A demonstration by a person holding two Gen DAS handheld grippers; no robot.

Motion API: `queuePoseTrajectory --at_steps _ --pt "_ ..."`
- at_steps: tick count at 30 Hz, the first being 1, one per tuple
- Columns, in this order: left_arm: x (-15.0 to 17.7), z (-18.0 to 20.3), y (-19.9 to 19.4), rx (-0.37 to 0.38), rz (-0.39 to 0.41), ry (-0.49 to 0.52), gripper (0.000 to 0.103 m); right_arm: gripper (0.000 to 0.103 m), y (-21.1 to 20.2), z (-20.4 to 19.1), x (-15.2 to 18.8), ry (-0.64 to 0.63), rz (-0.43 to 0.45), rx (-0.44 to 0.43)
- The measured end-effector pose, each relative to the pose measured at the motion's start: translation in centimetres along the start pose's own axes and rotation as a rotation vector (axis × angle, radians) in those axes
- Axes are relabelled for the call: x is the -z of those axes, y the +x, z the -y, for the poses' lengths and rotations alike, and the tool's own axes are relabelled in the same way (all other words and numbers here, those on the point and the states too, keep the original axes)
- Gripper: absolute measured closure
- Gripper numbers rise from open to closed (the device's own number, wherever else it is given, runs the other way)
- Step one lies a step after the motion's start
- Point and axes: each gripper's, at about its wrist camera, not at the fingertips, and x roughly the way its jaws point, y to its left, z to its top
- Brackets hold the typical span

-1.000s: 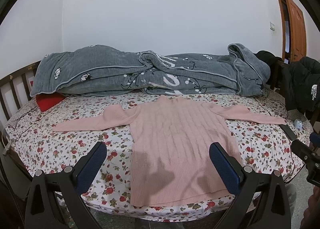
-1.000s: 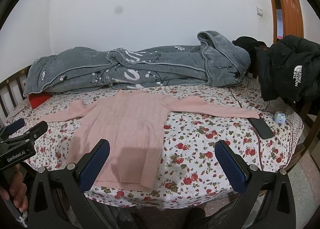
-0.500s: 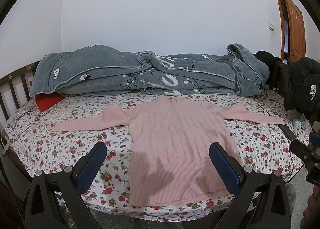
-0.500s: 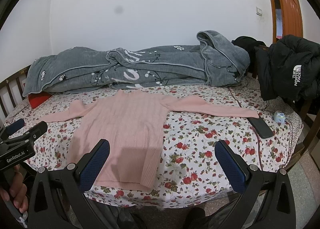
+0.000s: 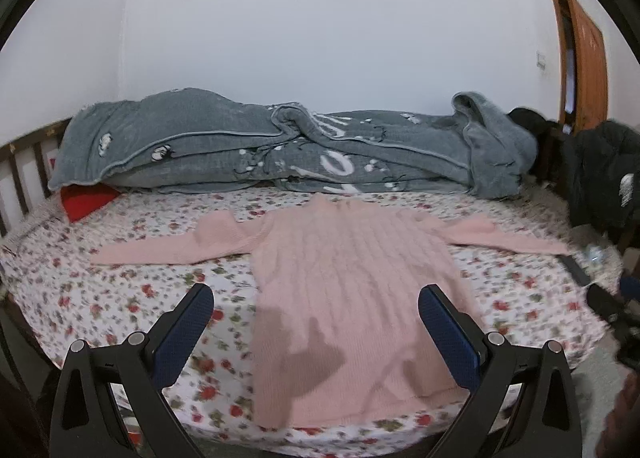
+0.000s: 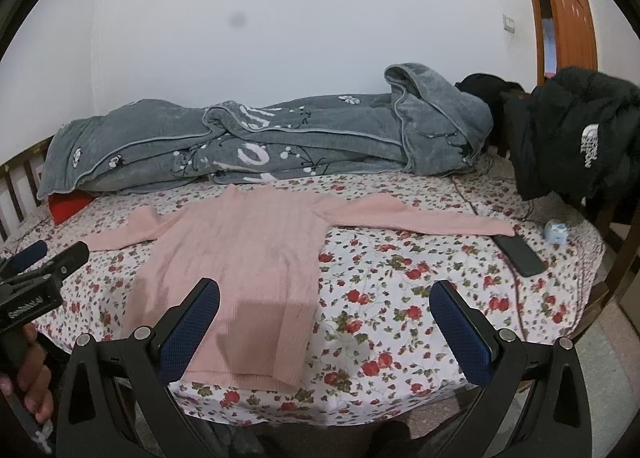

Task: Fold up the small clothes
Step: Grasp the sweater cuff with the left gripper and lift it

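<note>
A pink ribbed sweater (image 5: 344,282) lies flat, front up, on the floral bedsheet (image 5: 120,298), both sleeves spread out sideways. It also shows in the right wrist view (image 6: 248,258). My left gripper (image 5: 316,328) is open and empty, held above the sweater's hem near the bed's front edge. My right gripper (image 6: 326,324) is open and empty, over the sheet just right of the hem. The left gripper body (image 6: 36,282) shows at the left of the right wrist view.
A rolled grey blanket (image 5: 280,149) lies along the wall behind the sweater. A red pillow (image 5: 86,199) peeks out at left. A black phone (image 6: 520,254) and a small blue object (image 6: 556,232) lie by the right sleeve end. A black jacket (image 6: 576,137) hangs at right.
The left gripper has shifted slightly forward and the left view is now motion-blurred. The right gripper has barely moved. The sweater lies as before.
</note>
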Motion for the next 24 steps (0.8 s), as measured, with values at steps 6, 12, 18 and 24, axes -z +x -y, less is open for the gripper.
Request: queuePoseTrajectory --at_steps 6,12,18,24 --pt "0.7 -3.1 4.0 0.032 -0.074 -0.08 0.0 0.0 2.9 0.4 0.3 -0.013 -0.031 0.028" --pt "0.9 -7.1 8.8 -0.048 -0.068 -0.066 0.0 0.001 7.7 -0.3 0.4 -0.043 -0.12 0.02" --pt "1.9 -11.9 15.0 -0.095 -0.17 -0.096 0.002 0.005 12.4 -1.5 0.5 -0.014 -0.167 -0.046" --pt "2.7 -17.4 19.7 -0.132 -0.213 -0.186 0.004 0.011 16.1 -3.0 0.2 0.016 -0.196 -0.114"
